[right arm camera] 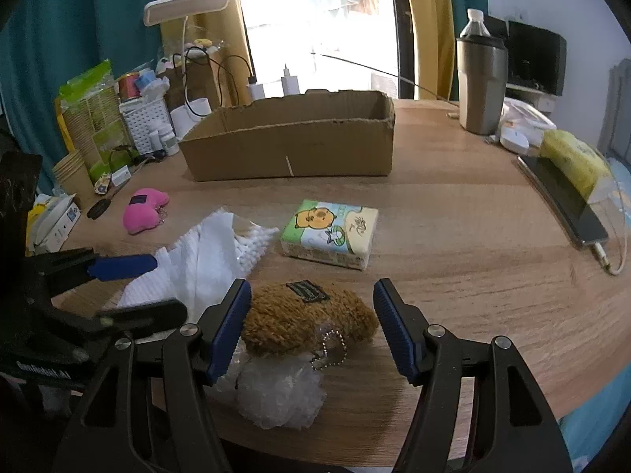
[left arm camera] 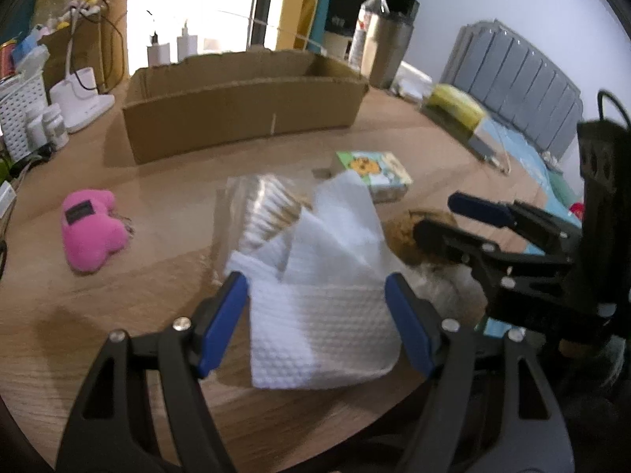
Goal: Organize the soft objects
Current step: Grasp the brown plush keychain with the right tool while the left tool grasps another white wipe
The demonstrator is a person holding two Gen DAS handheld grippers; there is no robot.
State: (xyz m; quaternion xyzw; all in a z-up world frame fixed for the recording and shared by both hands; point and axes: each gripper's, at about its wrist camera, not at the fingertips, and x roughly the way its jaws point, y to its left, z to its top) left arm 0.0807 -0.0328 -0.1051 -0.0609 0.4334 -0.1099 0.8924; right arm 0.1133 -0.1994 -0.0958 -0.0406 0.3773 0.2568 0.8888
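My left gripper (left arm camera: 317, 315) is open, its blue pads on either side of a white textured cloth (left arm camera: 319, 299) lying on the wooden table; it also shows in the right wrist view (right arm camera: 205, 256). A bag of cotton swabs (left arm camera: 264, 213) lies under the cloth's far edge. My right gripper (right arm camera: 311, 327) is open around a brown plush (right arm camera: 307, 317) with a ball chain, resting on crumpled clear plastic (right arm camera: 280, 394). A pink plush (left arm camera: 92, 230) lies to the left. A tissue pack (right arm camera: 331, 234) sits mid-table. An open cardboard box (right arm camera: 292, 142) stands behind.
A white basket (right arm camera: 144, 122), bottles, paper cups (right arm camera: 75, 173) and a desk lamp (right arm camera: 185, 8) crowd the back left. A steel tumbler (right arm camera: 481, 82) and a water bottle stand at the back right. A phone (right arm camera: 564, 201) and a yellow pack (right arm camera: 572, 157) lie at the right edge.
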